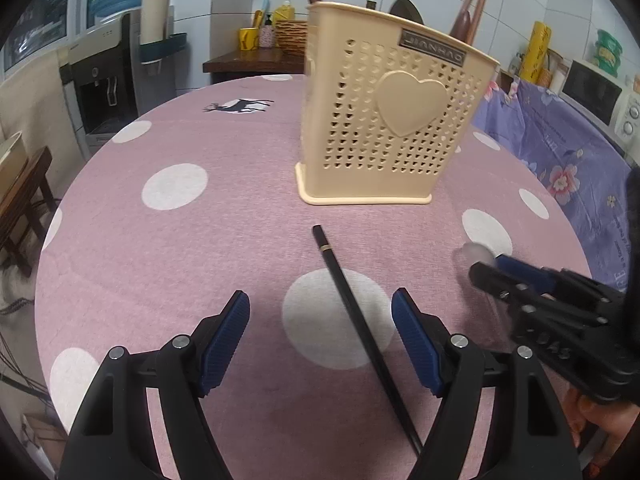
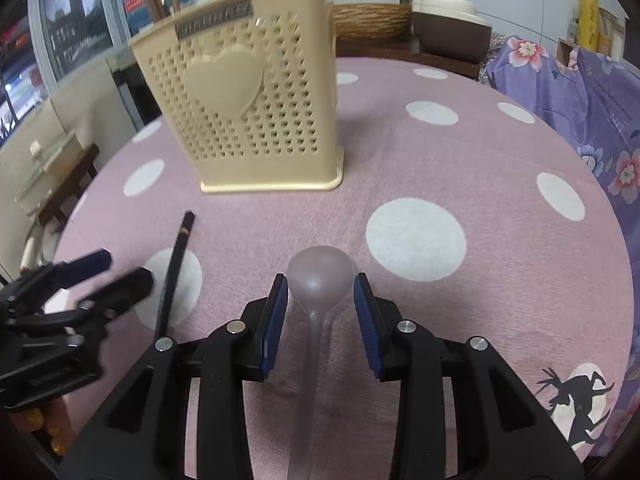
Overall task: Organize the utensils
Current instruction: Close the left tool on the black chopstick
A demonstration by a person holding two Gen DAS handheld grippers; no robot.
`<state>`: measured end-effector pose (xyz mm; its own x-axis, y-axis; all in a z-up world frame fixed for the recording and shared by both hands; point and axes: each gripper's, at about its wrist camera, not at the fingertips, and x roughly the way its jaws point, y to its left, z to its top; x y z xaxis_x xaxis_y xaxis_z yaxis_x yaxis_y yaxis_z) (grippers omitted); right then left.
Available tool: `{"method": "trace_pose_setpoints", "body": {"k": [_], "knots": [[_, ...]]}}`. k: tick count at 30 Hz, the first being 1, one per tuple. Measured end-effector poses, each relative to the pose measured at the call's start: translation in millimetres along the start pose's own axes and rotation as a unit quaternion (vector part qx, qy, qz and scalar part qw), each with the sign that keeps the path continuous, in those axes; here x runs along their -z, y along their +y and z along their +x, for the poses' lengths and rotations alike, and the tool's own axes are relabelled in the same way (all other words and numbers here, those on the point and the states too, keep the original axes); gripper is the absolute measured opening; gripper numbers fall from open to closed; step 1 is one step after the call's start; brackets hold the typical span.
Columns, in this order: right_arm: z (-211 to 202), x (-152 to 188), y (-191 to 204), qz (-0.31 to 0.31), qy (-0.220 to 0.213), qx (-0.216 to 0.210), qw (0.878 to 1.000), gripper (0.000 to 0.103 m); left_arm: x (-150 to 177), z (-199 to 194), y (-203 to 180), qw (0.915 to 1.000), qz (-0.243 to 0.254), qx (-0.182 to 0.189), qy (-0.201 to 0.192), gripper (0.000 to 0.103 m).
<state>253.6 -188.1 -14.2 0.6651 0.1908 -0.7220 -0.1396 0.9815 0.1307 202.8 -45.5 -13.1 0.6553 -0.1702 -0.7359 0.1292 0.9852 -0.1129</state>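
Note:
A beige perforated utensil holder (image 1: 384,120) with a heart stands upright on the pink dotted table; it also shows in the right wrist view (image 2: 256,108). Brown wooden utensils (image 1: 472,12) stick out of it. A black chopstick (image 1: 360,312) lies on the cloth between the fingers of my open left gripper (image 1: 320,320); it also shows in the right wrist view (image 2: 174,272). A translucent plastic spoon (image 2: 318,292) lies with its bowl between the fingers of my right gripper (image 2: 320,296), which is open around it. The right gripper also shows at the right edge of the left wrist view (image 1: 520,280).
The round table (image 1: 180,240) has its edge at left and right. A purple floral cloth (image 1: 560,148) covers furniture to the right. A water dispenser (image 1: 104,80) and a wooden side table (image 1: 256,60) with jars stand behind.

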Motion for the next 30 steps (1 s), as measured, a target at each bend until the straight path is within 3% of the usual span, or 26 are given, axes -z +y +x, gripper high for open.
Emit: {"method": "trace_pose_setpoints", "body": {"k": [8,12,14,18,30], "knots": [[-61.6,-7.4,-9.0,0.004,-0.095,-0.001,0.995,0.035,-11.2,27.4,-4.5,0.9994,-0.002,0.003,0.034,0.054],[-69.3,-5.9,-9.4,0.005,-0.105,-0.003,0.995,0.035,-20.2,34.6,-6.8,0.9991,0.001,-0.003,0.042,0.043],[-69.5,-4.4,-9.0,0.006,-0.104,-0.005,0.995,0.035,-23.6,38.4,-11.2,0.9988,0.012,-0.011,0.046,0.029],[-69.7,-3.5,-6.3,0.003,-0.105,-0.007,0.994,0.035,-26.9,41.7,-13.1,0.9984,0.017,-0.023,0.048,0.013],[-67.3,0.2,-7.9,0.009,-0.098,0.000,0.995,0.035,-27.4,42.3,-16.6,0.9983,0.019,-0.032,0.044,0.008]]}}
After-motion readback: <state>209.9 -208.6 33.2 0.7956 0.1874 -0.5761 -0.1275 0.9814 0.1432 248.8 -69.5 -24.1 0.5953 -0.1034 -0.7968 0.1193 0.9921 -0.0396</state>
